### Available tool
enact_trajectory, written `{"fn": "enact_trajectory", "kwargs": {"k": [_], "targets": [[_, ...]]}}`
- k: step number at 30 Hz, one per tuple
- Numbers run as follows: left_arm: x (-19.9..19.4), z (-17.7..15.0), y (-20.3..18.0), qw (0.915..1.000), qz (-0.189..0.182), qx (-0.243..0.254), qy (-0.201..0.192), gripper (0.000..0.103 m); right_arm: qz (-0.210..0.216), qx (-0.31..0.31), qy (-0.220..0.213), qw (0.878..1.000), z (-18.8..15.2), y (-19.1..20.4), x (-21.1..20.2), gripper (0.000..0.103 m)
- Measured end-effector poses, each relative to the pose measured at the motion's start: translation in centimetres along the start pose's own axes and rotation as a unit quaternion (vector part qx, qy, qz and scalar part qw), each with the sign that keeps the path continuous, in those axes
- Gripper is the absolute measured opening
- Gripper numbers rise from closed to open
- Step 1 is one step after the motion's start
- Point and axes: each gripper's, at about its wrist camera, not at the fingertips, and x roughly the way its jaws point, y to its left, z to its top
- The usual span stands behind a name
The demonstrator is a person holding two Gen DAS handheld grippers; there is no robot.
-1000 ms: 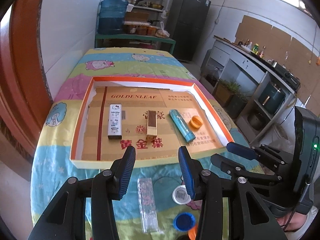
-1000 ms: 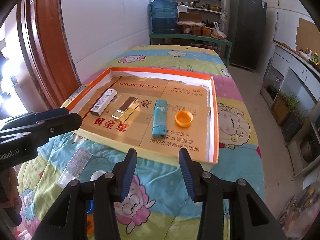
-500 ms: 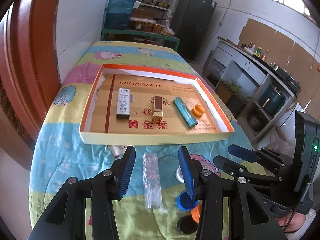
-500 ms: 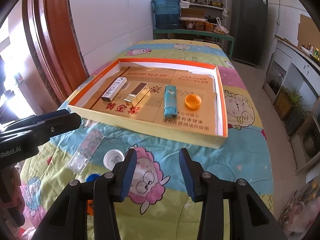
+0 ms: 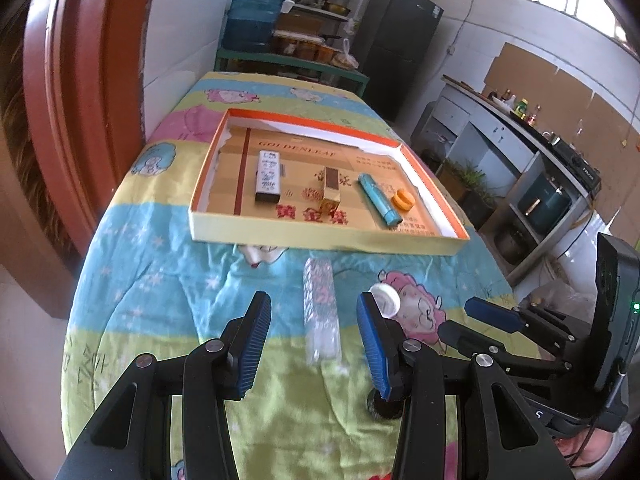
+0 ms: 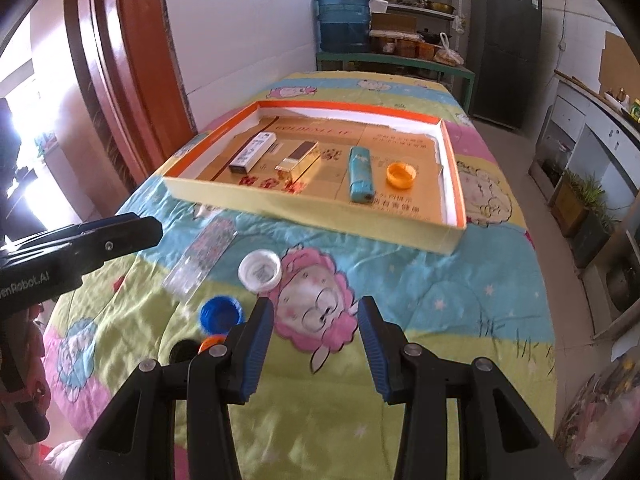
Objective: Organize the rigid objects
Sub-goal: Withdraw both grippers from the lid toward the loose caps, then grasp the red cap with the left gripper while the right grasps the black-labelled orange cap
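Room: white-tiled kitchen space, a red-brown wooden door frame (image 6: 132, 92) filling the left of both views. A blue water jug (image 6: 343, 16) and a dark refrigerator (image 6: 506, 48) stand at the top of the right wrist frame; the shelves behind them are too small to read.

Surface: a table under a pastel cartoon-sheep quilt (image 6: 460, 304), wrinkled, running from bottom to upper centre.

Shallow orange-rimmed cardboard tray (image 5: 320, 240) sits mid-frame on the quilt. Inside it, in a row from left: a white rectangular box (image 5: 267, 176), a gold rectangular box (image 5: 330, 188), a teal cylindrical tube (image 5: 378, 199), an orange bottle cap (image 5: 403, 201). Print on the tray floor is partly legible, the rest blurred.

Left gripper (image 5: 314, 344), bottom of its own frame: jaws half open, nothing pinched. A clear plastic rectangular case (image 5: 320, 312) lies on the quilt between and beyond the fingers, apart from both pads.

Right gripper (image 6: 316, 344), bottom of its frame: jaws half open, holding nothing, above the pink sheep print.

Loose on the quilt below the tray: a white bottle cap (image 6: 260, 271), a blue bottle cap (image 6: 221, 312). A small orange cap (image 6: 212, 342) and a black round object (image 6: 183, 350) are mostly hidden by the right gripper's left finger; the black one cannot be identified.
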Motion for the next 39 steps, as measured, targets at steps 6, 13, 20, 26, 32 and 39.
{"fn": "enact_trajectory", "kwargs": {"k": [6,13,20,26,32,39], "targets": [[-0.3,-1.5,0.2,0.9999,-0.001,-0.001,0.011,0.046,0.020,-0.002,0.010,1.000,-1.2,0.9,-0.3,0.044],[-0.5,-2.8,0.5,0.9998,-0.003,-0.007,0.016,0.046,0.048,-0.006,0.013,0.999,-2.0,2.3,-0.7,0.044],[-0.7,-4.3,0.2,0.9995,-0.017,0.004,0.024,0.046,0.066,-0.008,0.020,0.998,-2.5,3.2,-0.3,0.044],[-1.2,-5.8,-0.1,0.9986,-0.042,0.023,0.021,0.046,0.072,0.002,0.027,0.997,-2.7,3.0,0.5,0.044],[-2.5,-7.5,-1.4,0.9947,-0.073,0.070,0.017,0.046,0.082,0.000,0.029,0.996,-2.8,3.3,1.0,0.044],[-3.1,-9.9,-3.4,0.9852,-0.098,0.138,0.028,0.046,0.081,-0.005,0.031,0.996,-2.9,3.5,1.2,0.032]]}}
